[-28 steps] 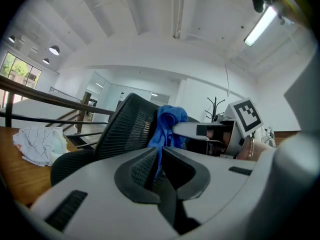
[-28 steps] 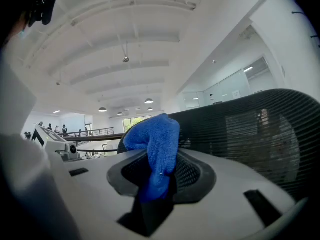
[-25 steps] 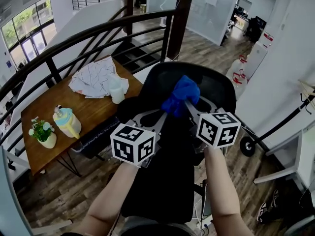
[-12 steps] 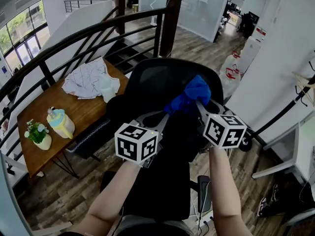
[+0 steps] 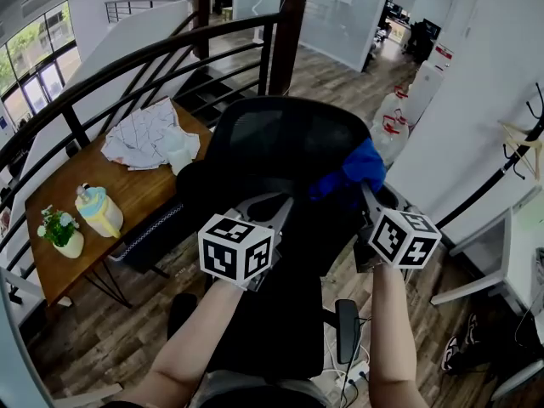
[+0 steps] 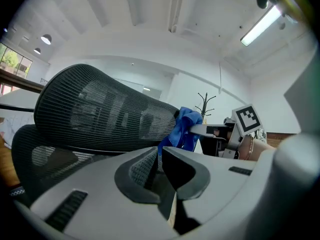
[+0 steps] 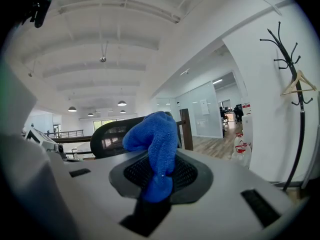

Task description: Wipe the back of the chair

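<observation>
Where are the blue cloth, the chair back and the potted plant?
cloth [image 5: 353,172], head view, its bunched middle.
chair back [image 5: 272,138], head view, middle of the mesh.
plant [image 5: 53,223], head view, its leaves.

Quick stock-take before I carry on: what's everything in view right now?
office chair: one, black mesh, centre
cloth: one, blue, at chair back's right edge
table: one, wooden, left of chair
jug: one, pale blue and yellow, on table
potted plant: one, white pot, on table
patterned sheet: one, white, table's far end
railing: one, black, behind table
water bottles: at least two, clear, far right
left gripper: grey, shut
right gripper: grey, shut on cloth
</observation>
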Demonstrator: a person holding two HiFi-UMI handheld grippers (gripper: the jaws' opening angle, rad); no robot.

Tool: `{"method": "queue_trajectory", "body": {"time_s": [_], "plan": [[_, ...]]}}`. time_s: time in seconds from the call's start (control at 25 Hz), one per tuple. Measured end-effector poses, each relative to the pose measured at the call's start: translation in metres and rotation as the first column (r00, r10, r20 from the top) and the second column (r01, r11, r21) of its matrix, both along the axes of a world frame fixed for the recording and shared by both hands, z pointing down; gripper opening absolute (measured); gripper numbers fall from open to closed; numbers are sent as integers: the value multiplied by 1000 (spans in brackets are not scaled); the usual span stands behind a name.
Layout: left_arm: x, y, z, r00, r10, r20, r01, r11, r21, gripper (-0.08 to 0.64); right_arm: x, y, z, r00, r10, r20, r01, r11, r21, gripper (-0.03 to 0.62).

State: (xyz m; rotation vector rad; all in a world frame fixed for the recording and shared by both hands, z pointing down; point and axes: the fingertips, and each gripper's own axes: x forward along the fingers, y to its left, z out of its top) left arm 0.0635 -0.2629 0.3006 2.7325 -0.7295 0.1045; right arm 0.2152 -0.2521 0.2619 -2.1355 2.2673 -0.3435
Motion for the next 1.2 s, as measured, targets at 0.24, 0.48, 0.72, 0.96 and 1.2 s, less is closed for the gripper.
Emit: {"method": "queue_trajectory", "body": {"time_s": [0.24,0.48,0.72,0.96,1.2], "plan": [[4,13,6,1000,12,-7,-12,1000,-18,37,17,21,1,998,53,25,-54,998,16,97],[-12,20,23,1000,-8,5,8,999,-52,37,-5,39,2,1000,10,-17,-10,999,34,95],[-44,20,44,998,-60,22,62,994,-93,37,-59,44,11,986,-149,-75,150,989,2,94],[-97,3,55,987,-150,52,154,983,-100,37,-121,29,35,946,-311,-88,306,950,-65,94],[-139,-5,68,973,-227,49,231,963,-136,37,-200,11,53,882,-466,-68,458,882,-112,95]]}}
